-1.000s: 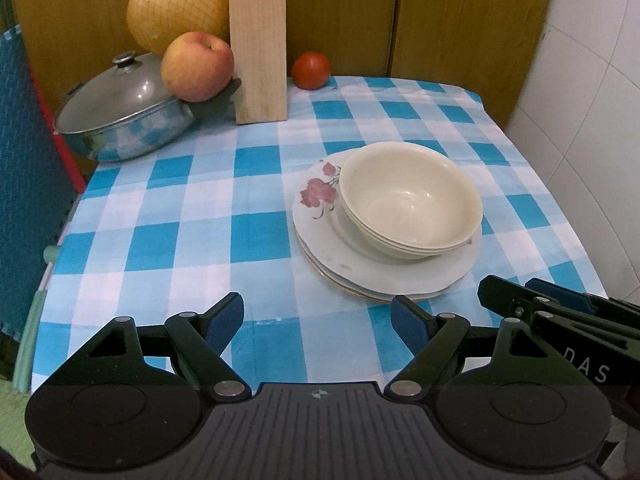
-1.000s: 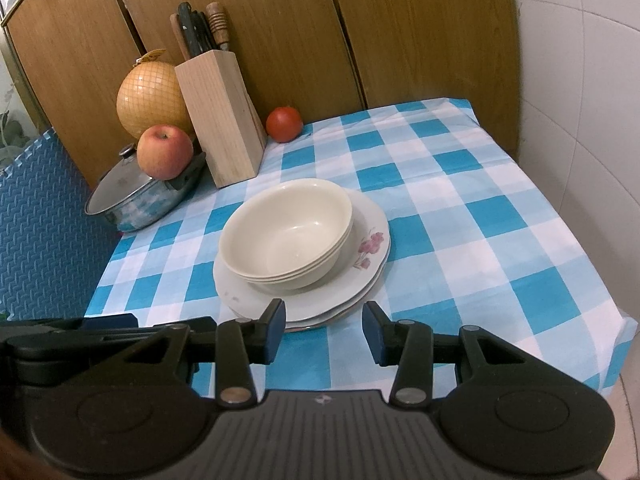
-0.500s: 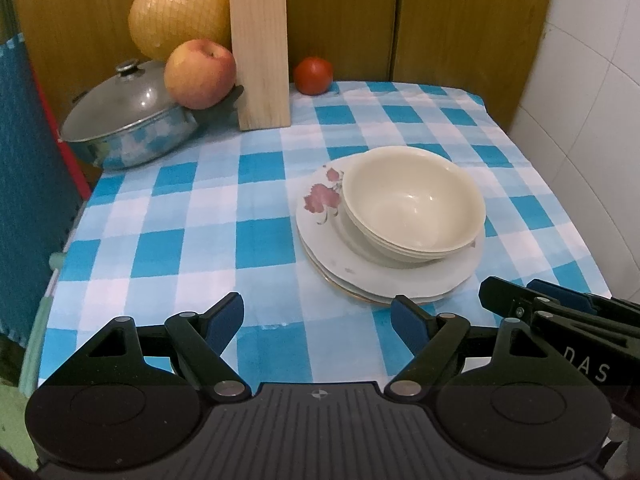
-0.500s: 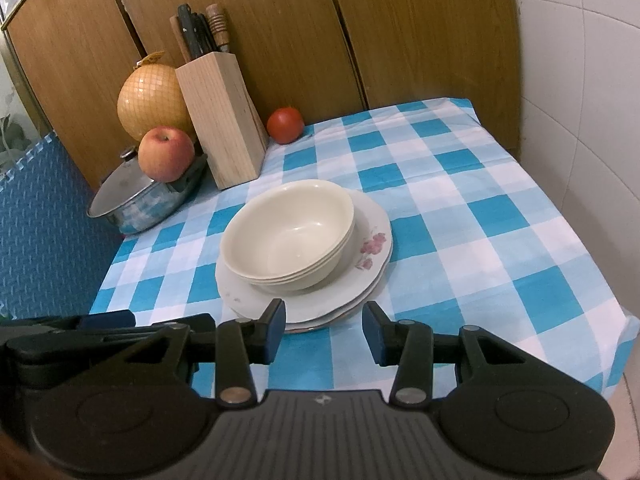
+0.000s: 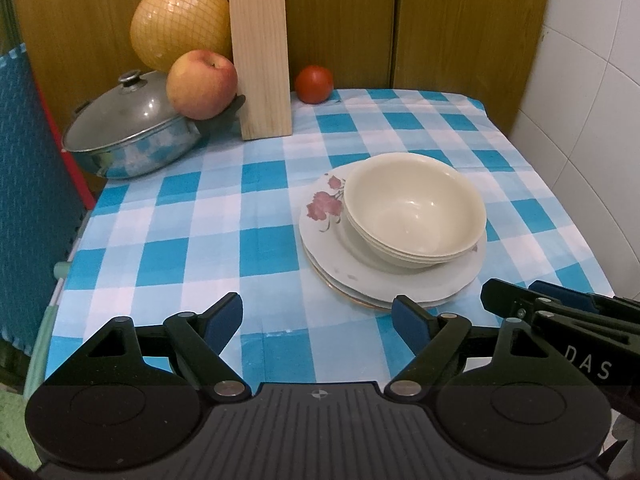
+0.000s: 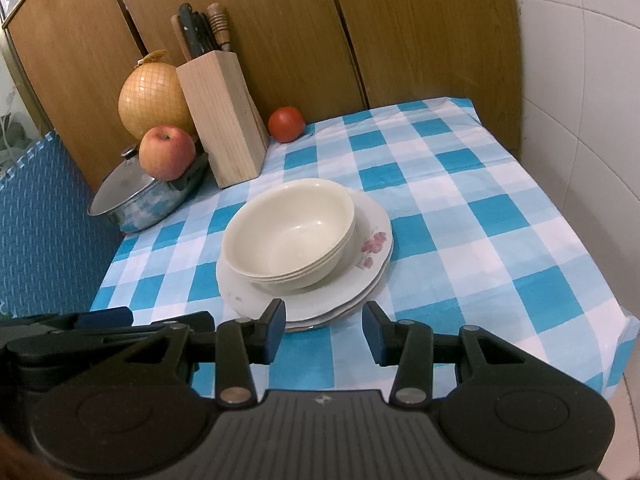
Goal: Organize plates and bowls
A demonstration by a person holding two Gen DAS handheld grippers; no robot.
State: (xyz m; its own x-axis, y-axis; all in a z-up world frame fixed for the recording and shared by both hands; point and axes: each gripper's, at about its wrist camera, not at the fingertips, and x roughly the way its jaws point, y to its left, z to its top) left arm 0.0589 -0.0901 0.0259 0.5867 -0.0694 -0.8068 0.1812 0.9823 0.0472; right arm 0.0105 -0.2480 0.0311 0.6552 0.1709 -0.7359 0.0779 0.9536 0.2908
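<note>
Cream bowls, nested, maybe 3 or 4, sit in the stacked floral plates at mid-table on the blue-check cloth. Left gripper hangs w/ jaws wide, nothing between, near the plates' front rim. Right gripper is narrower but empty, just short of that rim. Knife block, pot at back.

The bench, covered in a blue-and-white checked cloth, stands against brown wooden cabinet doors, with a white tiled wall on its right and blue textured panel on its left.
</note>
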